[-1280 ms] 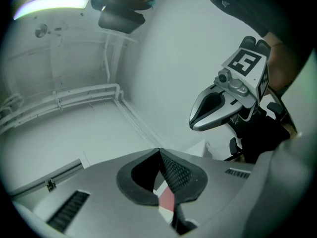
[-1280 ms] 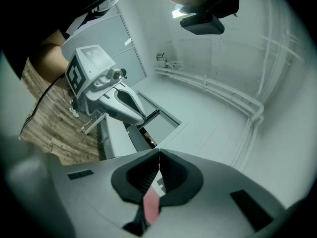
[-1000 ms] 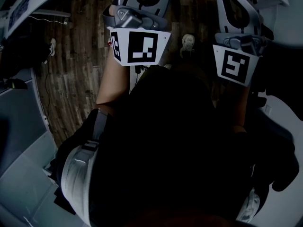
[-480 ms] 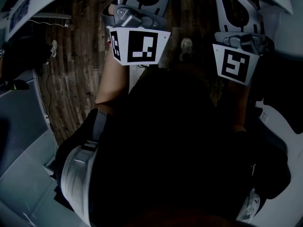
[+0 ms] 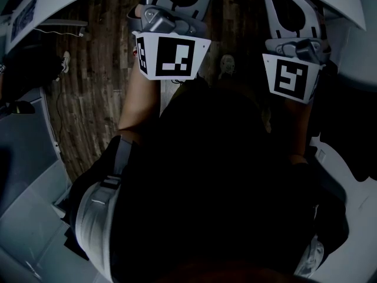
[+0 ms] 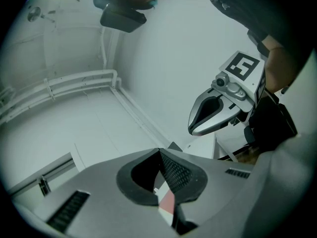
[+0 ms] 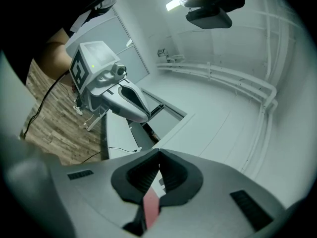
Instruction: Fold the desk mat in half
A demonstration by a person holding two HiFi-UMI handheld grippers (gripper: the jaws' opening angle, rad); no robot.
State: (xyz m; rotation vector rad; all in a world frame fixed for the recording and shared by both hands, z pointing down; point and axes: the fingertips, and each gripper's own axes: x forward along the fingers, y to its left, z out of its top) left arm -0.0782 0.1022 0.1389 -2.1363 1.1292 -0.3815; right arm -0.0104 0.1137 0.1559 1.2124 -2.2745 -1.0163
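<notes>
No desk mat shows in any view. Both grippers are raised in front of my dark-clothed body, above a wooden floor [image 5: 100, 69]. The left gripper [image 6: 159, 152] has its jaws closed together at the tips with nothing between them; in the head view its marker cube [image 5: 171, 56] sits at upper left. The right gripper [image 7: 158, 155] is also shut and empty, its marker cube [image 5: 290, 78] at upper right. Each gripper view catches the other gripper alongside: the right gripper [image 6: 218, 110] and the left gripper [image 7: 119, 95]. Both point at white walls.
A white table edge [image 5: 347, 5] curves across the top right of the head view. Grey surfaces [image 5: 23, 158] lie at the left. A shoe [image 5: 227, 63] rests on the floor between the grippers. White pipes [image 6: 74, 81] run along the wall.
In the head view the right gripper has drifted slightly left and up. The left gripper has barely moved. Both stay shut.
</notes>
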